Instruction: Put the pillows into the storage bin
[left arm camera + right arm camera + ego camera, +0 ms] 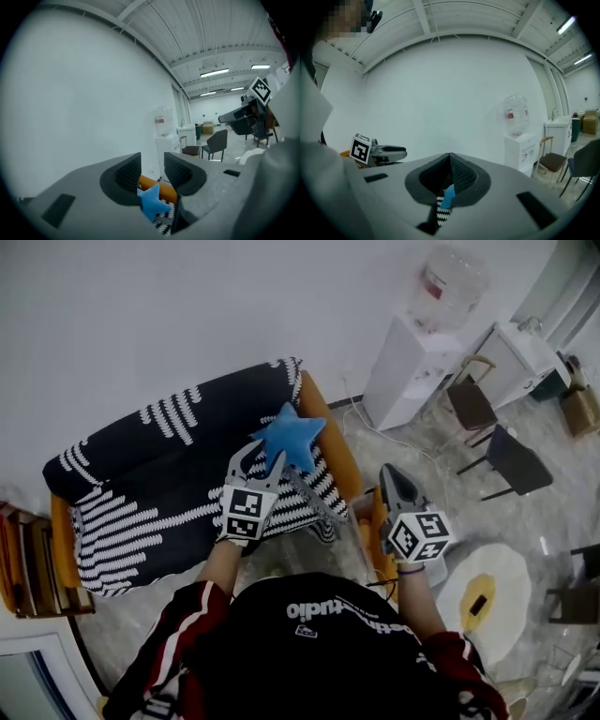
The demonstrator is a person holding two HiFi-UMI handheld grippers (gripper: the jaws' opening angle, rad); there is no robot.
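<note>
A blue star-shaped pillow (291,435) shows over the right end of the striped black-and-white sofa (159,493), beside its orange armrest (337,442). My left gripper (264,457) points at it, tips just short of the star. In the left gripper view the jaws (152,161) stand apart with bare wall between the pads, and the star (152,201) shows low behind them, not pinched. My right gripper (390,474) hovers past the armrest, to the right, and is shut (450,159) with nothing held. A sliver of blue (448,197) shows under its jaws.
A white water dispenser (412,357) stands against the wall right of the sofa. Chairs (511,460) stand further right. A round white and yellow mat (487,601) lies on the floor at lower right. A wooden shelf (23,563) stands left of the sofa.
</note>
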